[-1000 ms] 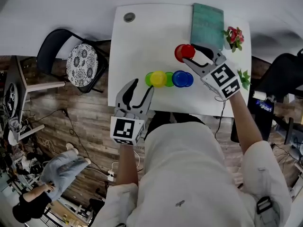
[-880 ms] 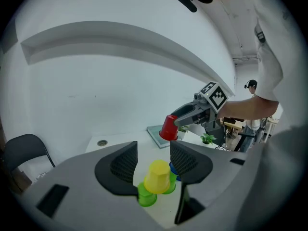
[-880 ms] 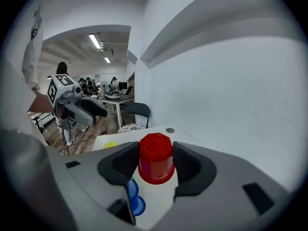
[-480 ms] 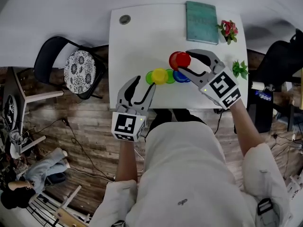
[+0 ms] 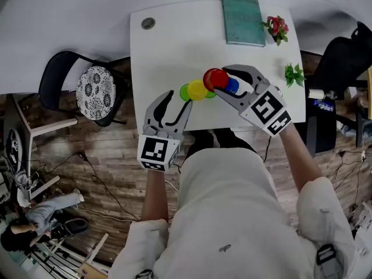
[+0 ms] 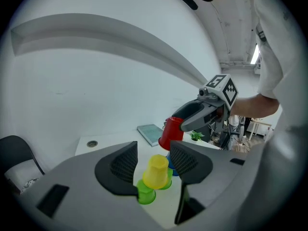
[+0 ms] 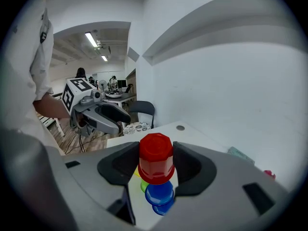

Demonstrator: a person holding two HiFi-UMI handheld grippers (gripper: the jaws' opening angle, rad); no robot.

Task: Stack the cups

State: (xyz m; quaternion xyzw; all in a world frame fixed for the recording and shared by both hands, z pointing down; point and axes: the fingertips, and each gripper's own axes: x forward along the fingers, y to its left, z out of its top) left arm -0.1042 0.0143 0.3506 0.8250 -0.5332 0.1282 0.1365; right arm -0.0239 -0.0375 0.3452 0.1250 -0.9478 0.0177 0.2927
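A row of upside-down cups stands near the front edge of the white table [image 5: 168, 45]: a green cup [image 5: 185, 92], a yellow cup [image 5: 196, 89] resting on the green ones, and blue cups [image 5: 232, 86]. My right gripper [image 5: 224, 81] is shut on an upturned red cup [image 5: 214, 78] and holds it above the row, over the blue cups [image 7: 160, 194]. The red cup [image 7: 156, 158] fills the gap between the jaws of the right gripper [image 7: 156, 161]. My left gripper [image 5: 174, 106] stands open at the table's near edge, short of the yellow cup [image 6: 156, 171], with nothing between its fingers.
A teal book [image 5: 243, 20] lies at the table's far edge, with red flowers [image 5: 275, 27] and a small green plant [image 5: 293, 73] to its right. A cable grommet [image 5: 148, 23] is at the far left corner. A patterned chair [image 5: 96, 89] stands left of the table.
My right gripper has carried the red cup leftward and nearer, from beside the row to above the blue cups. The left gripper has stayed in place.
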